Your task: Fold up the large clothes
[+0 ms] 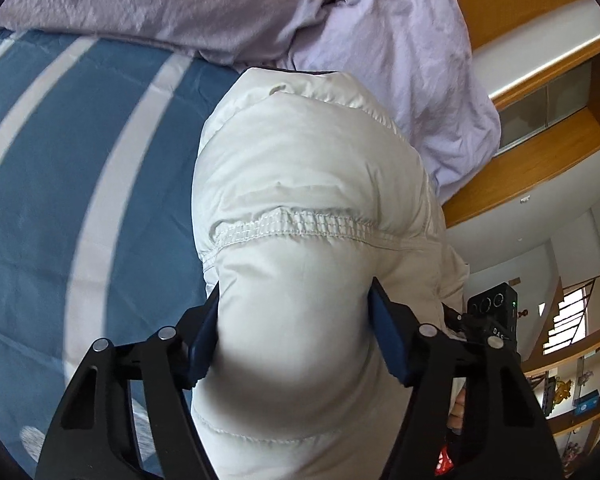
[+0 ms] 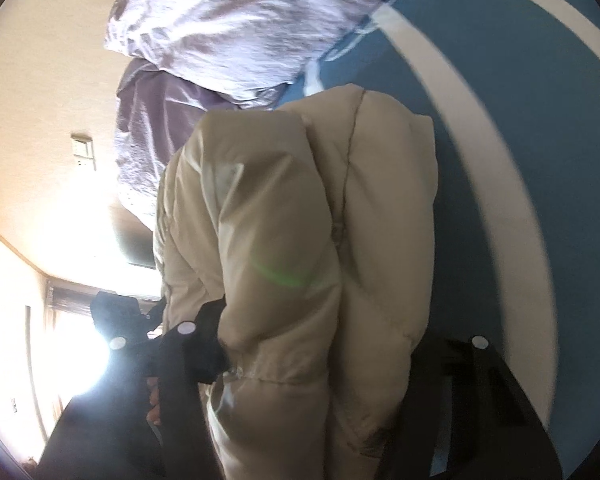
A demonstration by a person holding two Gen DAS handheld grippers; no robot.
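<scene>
A puffy cream-white quilted jacket (image 1: pixel 312 184) hangs in the air above the blue bedspread with white stripes (image 1: pixel 60 168). My left gripper (image 1: pixel 296 320) is shut on a thick padded fold of it, the blue pads pressing both sides. In the right wrist view the same jacket (image 2: pixel 300 240) looks beige. My right gripper (image 2: pixel 320 344) is shut on another bunch of it. Its left finger (image 2: pixel 204 344) shows; the right one is mostly hidden behind the fabric. The jacket hangs between both grippers.
A crumpled lilac duvet (image 1: pixel 260 12) lies at the far side of the bed, also in the right wrist view (image 2: pixel 228 32). Wooden shelves (image 1: pixel 540 92) and a wall stand to the right. The other gripper's camera (image 1: pixel 496 312) shows beside the jacket.
</scene>
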